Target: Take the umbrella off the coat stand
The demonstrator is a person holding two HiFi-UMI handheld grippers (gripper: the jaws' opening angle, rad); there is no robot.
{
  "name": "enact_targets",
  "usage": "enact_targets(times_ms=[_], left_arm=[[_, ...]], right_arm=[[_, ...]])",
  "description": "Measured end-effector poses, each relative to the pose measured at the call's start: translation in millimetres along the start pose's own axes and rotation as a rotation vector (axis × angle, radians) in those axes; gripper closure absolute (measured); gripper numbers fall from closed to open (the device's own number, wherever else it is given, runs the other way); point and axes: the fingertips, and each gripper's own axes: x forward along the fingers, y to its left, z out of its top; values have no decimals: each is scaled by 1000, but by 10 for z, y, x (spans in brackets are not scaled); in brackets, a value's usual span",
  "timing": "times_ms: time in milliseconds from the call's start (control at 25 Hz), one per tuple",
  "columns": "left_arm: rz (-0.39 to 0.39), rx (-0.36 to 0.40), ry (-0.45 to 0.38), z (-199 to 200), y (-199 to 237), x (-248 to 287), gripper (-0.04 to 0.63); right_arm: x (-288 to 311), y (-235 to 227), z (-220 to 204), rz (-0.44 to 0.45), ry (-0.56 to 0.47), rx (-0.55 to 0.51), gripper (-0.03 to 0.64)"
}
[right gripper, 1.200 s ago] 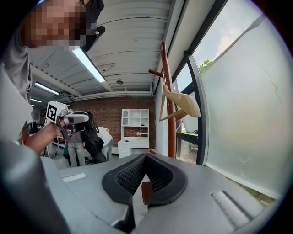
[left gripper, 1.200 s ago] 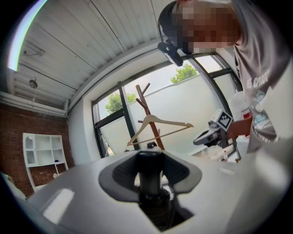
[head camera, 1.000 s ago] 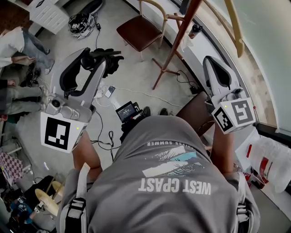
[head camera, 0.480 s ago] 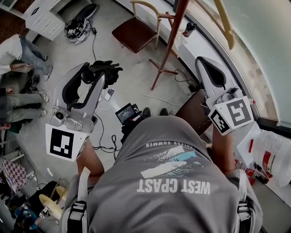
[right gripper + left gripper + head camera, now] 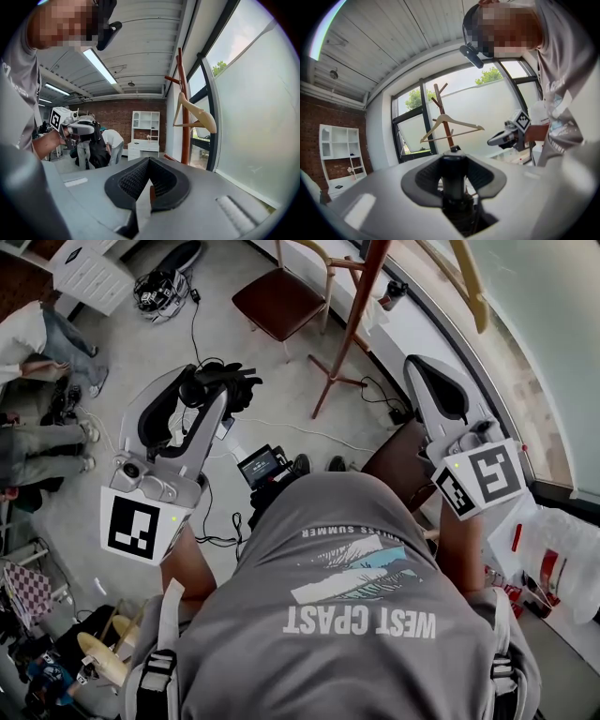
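Note:
A black folded umbrella [image 5: 217, 382] sits between the jaws of my left gripper [image 5: 192, 395], which is shut on it. In the left gripper view its black handle [image 5: 454, 180] stands upright between the two pads, at the left gripper [image 5: 454, 161]. The red-brown wooden coat stand [image 5: 352, 324] rises ahead of me, apart from the umbrella, and a pale wooden hanger [image 5: 452, 124] hangs on it. My right gripper [image 5: 436, 390] is held level beside the stand, shut with nothing in it. From the right gripper view, the umbrella [image 5: 98, 150] hangs dark below the left gripper [image 5: 79, 127].
A wooden chair [image 5: 281, 301] stands just left of the stand's feet. Cables and a small screen [image 5: 262, 465] lie on the floor in front of me. People [image 5: 37, 334] stand at the far left near a white cabinet [image 5: 89, 263]. A window wall [image 5: 253, 108] runs along the right.
My left gripper, still shut on the umbrella, has drifted a little and sunk slightly. The right gripper has stayed where it was.

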Motion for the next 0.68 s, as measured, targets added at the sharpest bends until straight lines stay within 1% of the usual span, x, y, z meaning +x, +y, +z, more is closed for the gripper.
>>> enact_targets(times_ms=[160,280,440,680], left_arm=[[-9,-1,51,-114,-8,-40,446],[-9,-3,41,-107,3,-24,446],[-7,-6,63,-158,0,-44,446],[-8,-4,58,-177,6,-24,446]], right_arm=[[-3,12,-3,0,4,0,618],[1,12,-1,-2,5,0,618],[4,23,-12,3,10,1,618],[6,18,-37,-3,11,1,618]])
